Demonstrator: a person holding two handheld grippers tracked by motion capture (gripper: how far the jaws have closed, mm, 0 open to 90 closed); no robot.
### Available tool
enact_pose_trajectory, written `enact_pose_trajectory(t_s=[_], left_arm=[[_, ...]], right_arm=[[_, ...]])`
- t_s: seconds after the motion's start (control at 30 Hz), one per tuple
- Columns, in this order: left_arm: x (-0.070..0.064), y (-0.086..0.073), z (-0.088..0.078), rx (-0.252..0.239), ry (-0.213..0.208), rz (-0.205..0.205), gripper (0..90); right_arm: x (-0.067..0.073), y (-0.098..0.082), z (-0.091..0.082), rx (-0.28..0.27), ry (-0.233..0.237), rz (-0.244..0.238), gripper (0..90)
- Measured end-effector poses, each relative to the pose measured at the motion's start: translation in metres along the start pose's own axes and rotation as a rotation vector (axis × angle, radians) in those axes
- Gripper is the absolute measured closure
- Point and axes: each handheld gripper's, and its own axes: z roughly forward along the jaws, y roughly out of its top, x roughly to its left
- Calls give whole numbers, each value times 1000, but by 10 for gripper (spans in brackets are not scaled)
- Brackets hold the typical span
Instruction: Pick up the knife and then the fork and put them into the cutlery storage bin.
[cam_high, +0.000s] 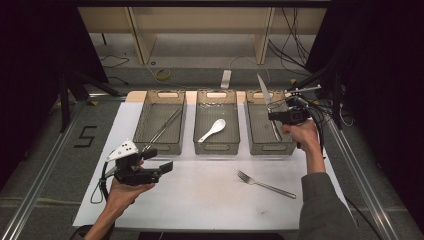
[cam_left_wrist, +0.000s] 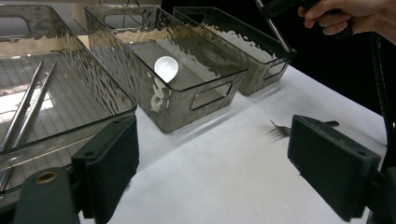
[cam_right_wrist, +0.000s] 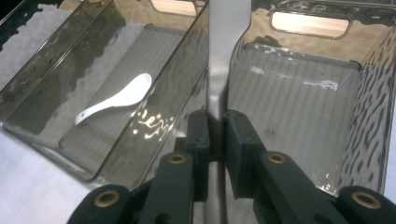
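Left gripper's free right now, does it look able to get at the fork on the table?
Probably yes. The left gripper is open and holds nothing, and the fork lies alone on the white table in front of the bins, with bare surface between them.

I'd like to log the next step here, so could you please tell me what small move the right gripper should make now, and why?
Probably lower the knife into the right bin and open. The right gripper is clamped on it above that bin, which looks empty in its own view.
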Motion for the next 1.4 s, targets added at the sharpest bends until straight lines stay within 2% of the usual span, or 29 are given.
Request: enact_pose_trajectory(t_s=[0.33,0.57,0.87,1.0,1.23,1.4], left_arm=[[-1,0,0,-3,-5,1,158],[0,0,0,-3,0,-2,158],[0,0,0,-5,1,0,158],[1,0,-1,-5,3,-8,158],[1,0,0,-4,5,-4,158],[1,0,0,-4,6,-3,158]], right_arm=[[1,4,13,-8,-33,23,813],[3,3,25,-6,-39,45,812],[8,-2,34,11,-46,70,812],[7,-5,37,-3,-45,95,811],[7,-12,46,25,-57,113,811],[7,-13,48,25,-58,122,809]])
